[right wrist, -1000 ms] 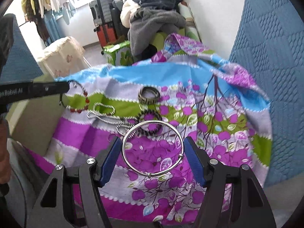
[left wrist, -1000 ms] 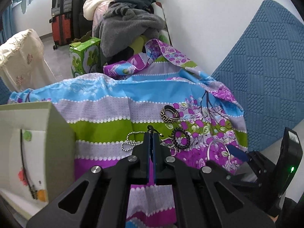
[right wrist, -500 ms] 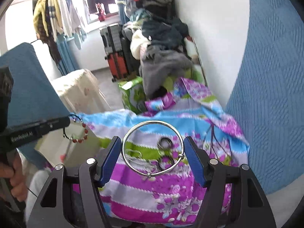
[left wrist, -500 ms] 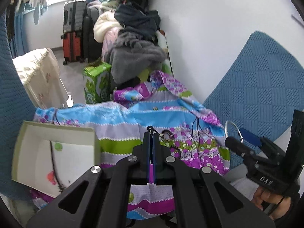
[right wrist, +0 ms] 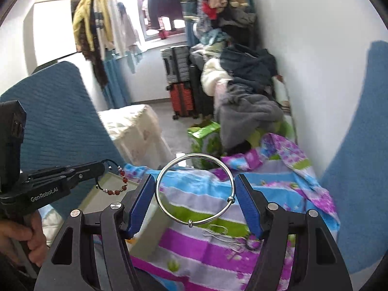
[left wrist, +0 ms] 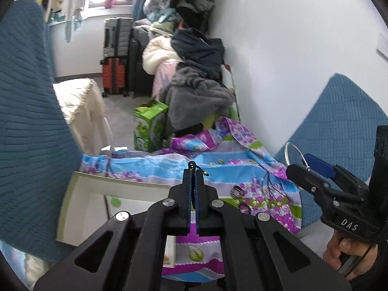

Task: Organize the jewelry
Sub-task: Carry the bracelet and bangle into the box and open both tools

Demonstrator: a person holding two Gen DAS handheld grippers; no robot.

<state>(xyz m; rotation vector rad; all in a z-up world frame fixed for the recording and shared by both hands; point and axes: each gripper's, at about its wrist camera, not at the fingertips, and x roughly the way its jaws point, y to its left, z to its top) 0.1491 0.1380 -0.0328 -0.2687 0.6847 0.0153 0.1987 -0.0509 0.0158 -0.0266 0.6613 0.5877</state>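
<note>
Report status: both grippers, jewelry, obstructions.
Left gripper shut on beaded bracelet. Right gripper clamps silver bangle. Both over box; nothing blocking.

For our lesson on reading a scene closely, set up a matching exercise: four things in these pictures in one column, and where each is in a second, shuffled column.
Things
1. silver bangle
2. red bead bracelet
3. green carton
4. patterned ring

Places
A. on the floor past the cloth
B. clamped across the right gripper
C. lying on the floral cloth
D. dangling from the shut left gripper

Pairs: 1-B, 2-D, 3-A, 4-C
</note>
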